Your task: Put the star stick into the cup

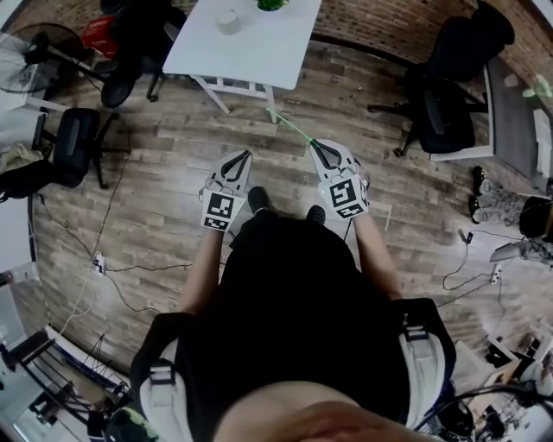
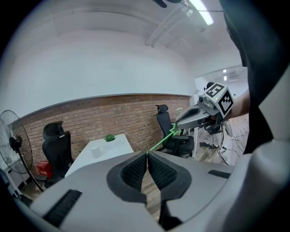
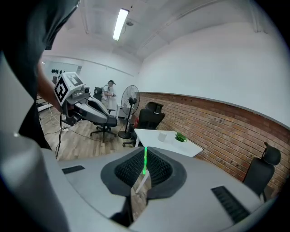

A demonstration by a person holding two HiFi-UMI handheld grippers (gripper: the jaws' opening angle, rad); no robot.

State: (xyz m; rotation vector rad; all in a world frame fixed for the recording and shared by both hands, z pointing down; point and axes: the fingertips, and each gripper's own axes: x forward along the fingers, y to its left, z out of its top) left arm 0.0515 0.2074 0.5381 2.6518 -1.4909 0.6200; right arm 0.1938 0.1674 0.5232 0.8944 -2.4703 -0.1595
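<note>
Gripping the star stick between its jaws, our right gripper points it forward. Our left gripper has its jaws pressed together on nothing. We note the cup well ahead of both, on the white table, its inside too small to read.

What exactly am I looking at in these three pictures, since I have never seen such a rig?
There is no robot: a person stands holding a two-jaw gripper in each hand. One picture looks down from a camera on the person's head; the other two come from cameras riding on each gripper, looking along its jaws. The right gripper is shut on a thin green star stick. The left gripper is shut, empty. Ahead stands a white table bearing a cup and a small green plant.
</note>
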